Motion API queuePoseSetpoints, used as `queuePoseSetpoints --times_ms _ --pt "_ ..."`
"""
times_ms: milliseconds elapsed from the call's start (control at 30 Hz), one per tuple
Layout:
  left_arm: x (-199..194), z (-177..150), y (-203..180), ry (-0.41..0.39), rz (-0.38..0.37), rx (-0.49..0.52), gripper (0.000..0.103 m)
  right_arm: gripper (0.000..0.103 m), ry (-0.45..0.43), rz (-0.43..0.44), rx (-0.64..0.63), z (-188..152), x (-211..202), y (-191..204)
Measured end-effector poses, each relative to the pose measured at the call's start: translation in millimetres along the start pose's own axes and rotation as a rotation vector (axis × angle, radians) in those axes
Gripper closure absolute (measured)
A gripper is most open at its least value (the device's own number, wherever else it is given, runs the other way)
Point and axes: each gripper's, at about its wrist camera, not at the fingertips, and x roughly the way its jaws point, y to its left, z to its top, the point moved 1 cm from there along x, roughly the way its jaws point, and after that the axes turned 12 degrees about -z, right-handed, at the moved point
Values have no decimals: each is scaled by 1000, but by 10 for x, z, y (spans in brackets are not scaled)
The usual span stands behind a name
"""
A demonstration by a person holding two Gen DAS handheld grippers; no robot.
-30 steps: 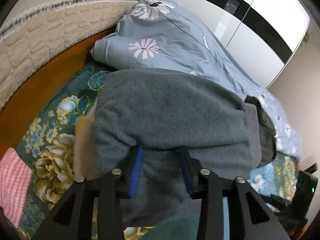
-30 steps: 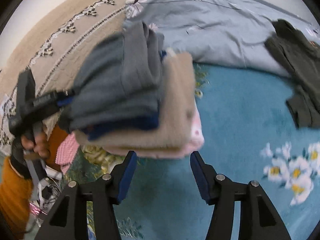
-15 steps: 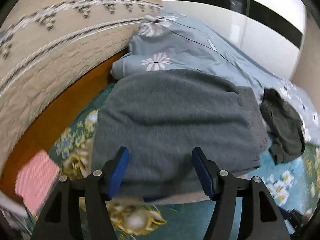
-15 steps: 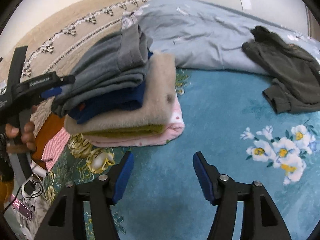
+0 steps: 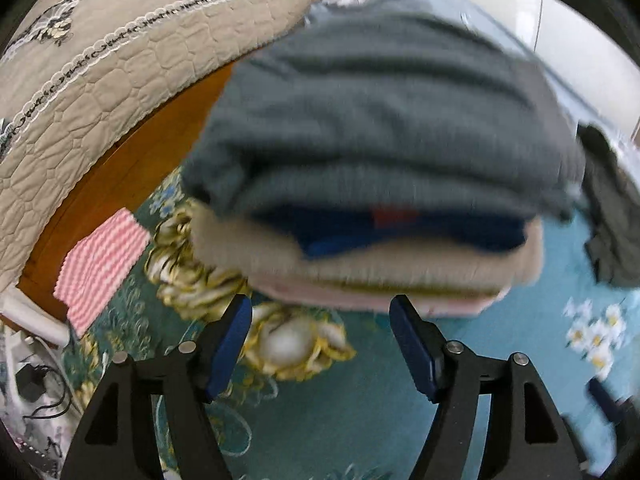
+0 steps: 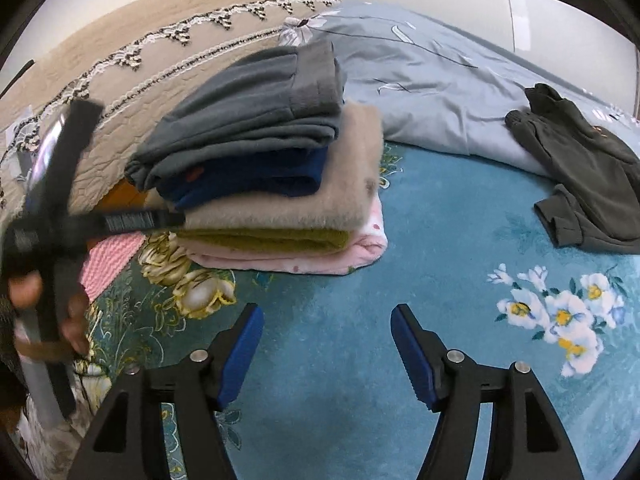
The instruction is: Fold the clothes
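Note:
A stack of folded clothes lies on the teal floral bedspread: a grey garment on top, then navy, beige, olive and pink layers. My left gripper is open and empty just in front of the stack, blurred by motion; it also shows in the right wrist view at the left. My right gripper is open and empty above the bedspread, apart from the stack. A dark olive garment lies unfolded at the right, partly on the duvet.
A grey-blue flowered duvet is bunched behind the stack. A quilted beige headboard and an orange wooden edge run along the left. A pink striped cloth lies by that edge.
My left gripper has let go of the grey garment, opened and pulled back from the stack. My right gripper has drawn back a little, so the stack looks farther away.

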Motion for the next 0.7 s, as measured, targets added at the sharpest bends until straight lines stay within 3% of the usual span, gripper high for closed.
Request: queuePoseSetpoints --times_ms 133,267,400,700 --pt "82 -215 -72 23 41 -7 31 23 0 -13 -1 -22 -27 -9" --pt "72 -421 -99 -22 43 -60 31 20 -13 -13 -13 -29 -83 14" --pt "57 -552 -229 -44 60 -10 31 7 -20 -11 -26 -36 -108 46" --pt "70 -645 -356 -20 49 10 31 0 -24 -19 -37 -51 -100 72"
